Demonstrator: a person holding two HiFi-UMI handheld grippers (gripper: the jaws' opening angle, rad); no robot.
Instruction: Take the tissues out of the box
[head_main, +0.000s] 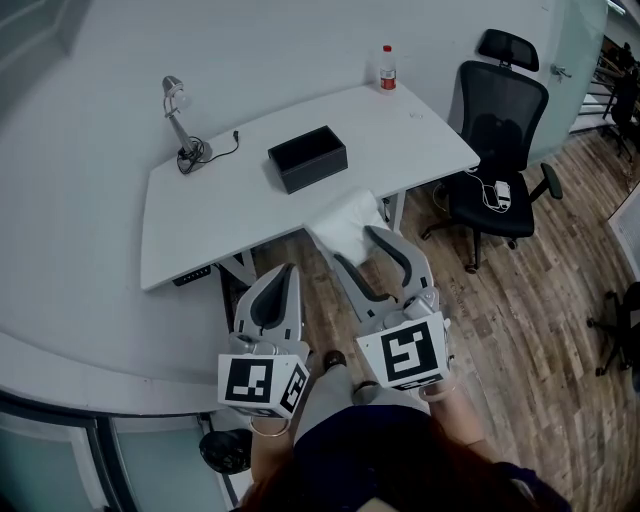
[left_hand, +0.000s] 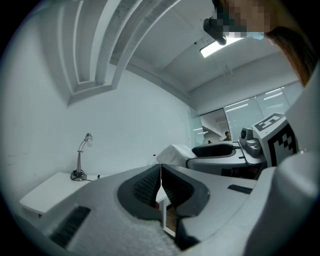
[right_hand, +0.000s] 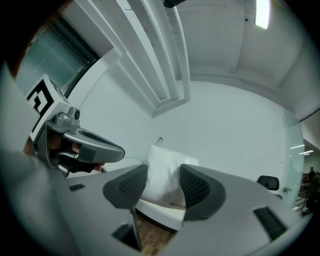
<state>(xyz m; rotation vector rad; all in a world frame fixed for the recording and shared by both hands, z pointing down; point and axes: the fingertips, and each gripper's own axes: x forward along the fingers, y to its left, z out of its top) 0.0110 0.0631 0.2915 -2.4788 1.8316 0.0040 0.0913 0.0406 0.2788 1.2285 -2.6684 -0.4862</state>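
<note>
Right now my right gripper (head_main: 356, 247) is clamped on the white tissue pack (head_main: 345, 218); in the right gripper view both pads press its sides (right_hand: 162, 170). I have the pack in the air at the near edge of the desk (head_main: 200, 215), out of the black box (head_main: 307, 158), which stands open-topped at the desk's middle, just beyond the pack. My left gripper (head_main: 281, 287) sits to the left of the right one and nearer to me, its jaws together with nothing between them (left_hand: 160, 187).

For room, I see bare desktop on both sides of the box, with a lamp (head_main: 180, 125) at the far left corner and a bottle (head_main: 388, 68) at the far right edge. An office chair (head_main: 500, 140) stands off the desk's right end, well apart from both grippers. Wooden floor (head_main: 530, 310) lies open to my right.
</note>
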